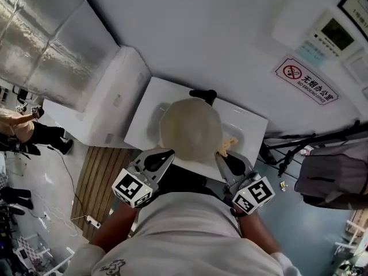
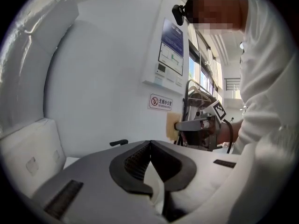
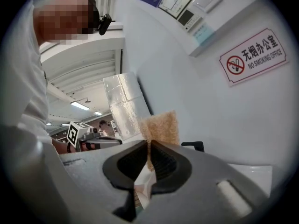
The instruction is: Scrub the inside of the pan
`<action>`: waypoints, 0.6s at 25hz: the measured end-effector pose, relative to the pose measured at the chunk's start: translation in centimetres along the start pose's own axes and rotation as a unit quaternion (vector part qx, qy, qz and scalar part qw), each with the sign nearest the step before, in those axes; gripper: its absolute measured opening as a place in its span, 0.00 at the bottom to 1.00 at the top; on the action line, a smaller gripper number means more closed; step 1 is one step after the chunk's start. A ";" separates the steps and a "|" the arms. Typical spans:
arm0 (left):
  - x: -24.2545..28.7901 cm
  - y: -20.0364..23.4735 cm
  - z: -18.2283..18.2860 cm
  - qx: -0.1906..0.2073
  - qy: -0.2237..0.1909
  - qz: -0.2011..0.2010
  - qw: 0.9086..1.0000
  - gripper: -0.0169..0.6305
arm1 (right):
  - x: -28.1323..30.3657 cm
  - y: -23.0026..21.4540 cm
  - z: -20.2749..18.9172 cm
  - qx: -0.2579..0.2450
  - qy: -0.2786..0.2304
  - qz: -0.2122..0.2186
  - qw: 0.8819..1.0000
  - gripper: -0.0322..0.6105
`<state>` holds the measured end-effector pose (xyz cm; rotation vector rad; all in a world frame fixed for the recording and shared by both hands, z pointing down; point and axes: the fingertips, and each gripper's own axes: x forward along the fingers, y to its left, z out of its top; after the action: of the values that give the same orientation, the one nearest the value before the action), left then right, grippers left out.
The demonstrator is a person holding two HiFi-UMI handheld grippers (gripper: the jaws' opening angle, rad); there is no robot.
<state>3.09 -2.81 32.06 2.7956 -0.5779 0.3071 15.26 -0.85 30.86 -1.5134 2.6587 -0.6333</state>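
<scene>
Right then, my left claw [image 1: 167,154] was shut, with nothing visible between its jaws, and it sat at the near-left rim of the cream pan [image 1: 191,128]. My right claw [image 1: 221,155] was clamped on a tan sponge [image 1: 229,145] beside the pan's right edge. The pan lay on the white tabletop [image 1: 144,119], with its black handle [image 1: 204,95] pointing away from me.
</scene>
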 end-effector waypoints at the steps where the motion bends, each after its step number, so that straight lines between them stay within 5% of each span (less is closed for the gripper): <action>1: 0.0 0.7 -0.6 -0.004 0.007 -0.003 1.000 0.02 | 0.6 -0.2 -0.2 0.002 0.003 -0.005 1.000 0.08; 6: 0.1 3.6 -2.8 -0.016 0.041 -0.017 0.999 0.03 | 3.6 -0.8 -1.0 0.008 0.014 -0.023 1.000 0.08; 15: -0.4 7.8 -8.5 0.054 0.117 -0.048 0.991 0.05 | 8.6 -3.3 -4.1 0.031 0.038 -0.071 0.996 0.09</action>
<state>-1.74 -7.00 41.71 2.8225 -0.3827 0.6520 12.53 -8.10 37.37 -1.7053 2.5736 -0.7886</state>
